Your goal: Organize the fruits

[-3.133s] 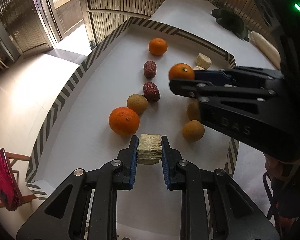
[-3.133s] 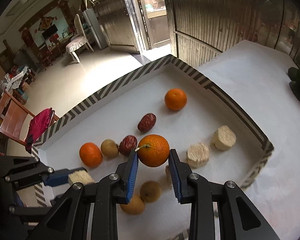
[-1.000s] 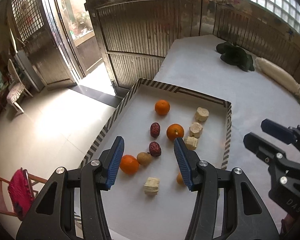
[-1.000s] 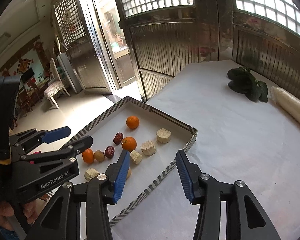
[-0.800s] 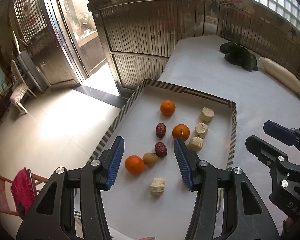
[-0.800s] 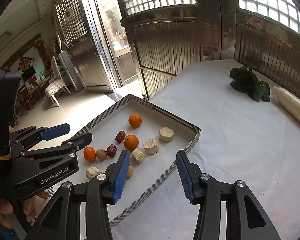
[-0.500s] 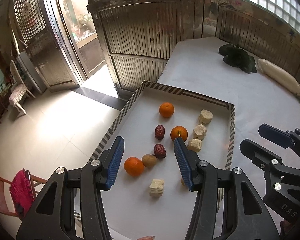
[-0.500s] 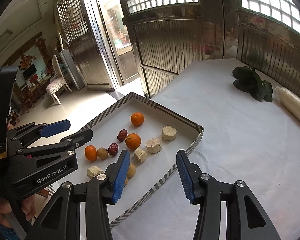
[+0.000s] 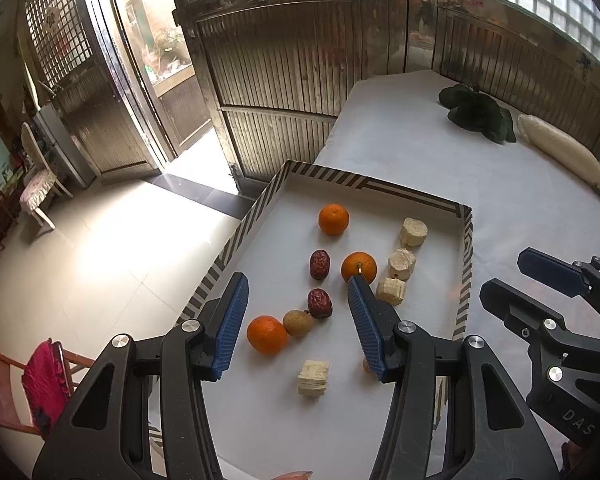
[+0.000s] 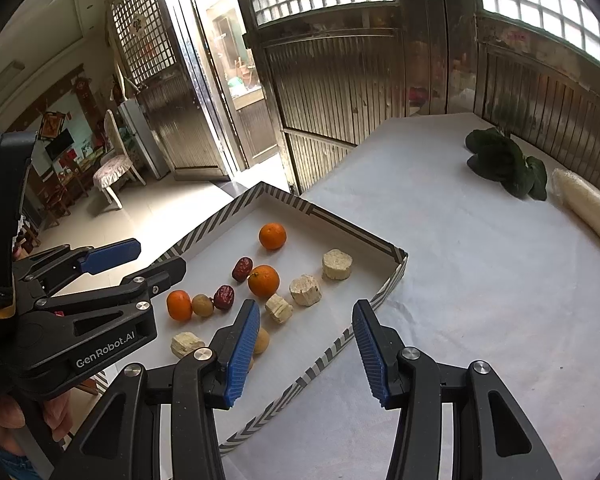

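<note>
Each camera sits on a gripper and looks forward and down along its two fingers, from high above the table. The left one looks straight over the striped tray, and the right one sees that tray from the side. Both views share the tray, the white table and the doors behind.

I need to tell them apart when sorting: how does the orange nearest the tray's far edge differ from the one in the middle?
The far orange lies alone, touching nothing; the middle orange has pale chunks beside it. The middle orange shows a stem stub on top; no stem shows on the far orange. Both are round, bright orange, and lie loose on the tray.
</note>
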### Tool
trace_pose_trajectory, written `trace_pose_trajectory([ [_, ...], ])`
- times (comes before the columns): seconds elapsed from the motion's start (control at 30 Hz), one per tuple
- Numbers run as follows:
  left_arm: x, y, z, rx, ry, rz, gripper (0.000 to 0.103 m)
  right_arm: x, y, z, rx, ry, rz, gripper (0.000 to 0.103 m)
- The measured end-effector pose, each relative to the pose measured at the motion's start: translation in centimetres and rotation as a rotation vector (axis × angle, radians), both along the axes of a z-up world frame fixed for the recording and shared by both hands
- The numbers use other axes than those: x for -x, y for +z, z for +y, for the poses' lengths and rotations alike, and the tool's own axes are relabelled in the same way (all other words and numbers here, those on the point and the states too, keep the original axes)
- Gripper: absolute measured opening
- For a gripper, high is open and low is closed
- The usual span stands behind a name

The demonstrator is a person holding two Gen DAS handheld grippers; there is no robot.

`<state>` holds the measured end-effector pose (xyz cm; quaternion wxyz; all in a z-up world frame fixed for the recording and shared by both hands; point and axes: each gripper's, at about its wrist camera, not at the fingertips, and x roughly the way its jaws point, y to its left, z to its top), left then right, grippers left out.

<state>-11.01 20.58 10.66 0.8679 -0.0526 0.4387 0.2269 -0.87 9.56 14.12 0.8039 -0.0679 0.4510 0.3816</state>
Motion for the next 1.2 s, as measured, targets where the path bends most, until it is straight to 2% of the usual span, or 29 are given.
trace_pose_trajectory([
  [1.2, -0.29, -0.53, 0.72, 0.015, 0.001, 0.020, 0.052, -0.08, -0.87, 1.03, 0.019, 0.021, 0.029, 0.047],
])
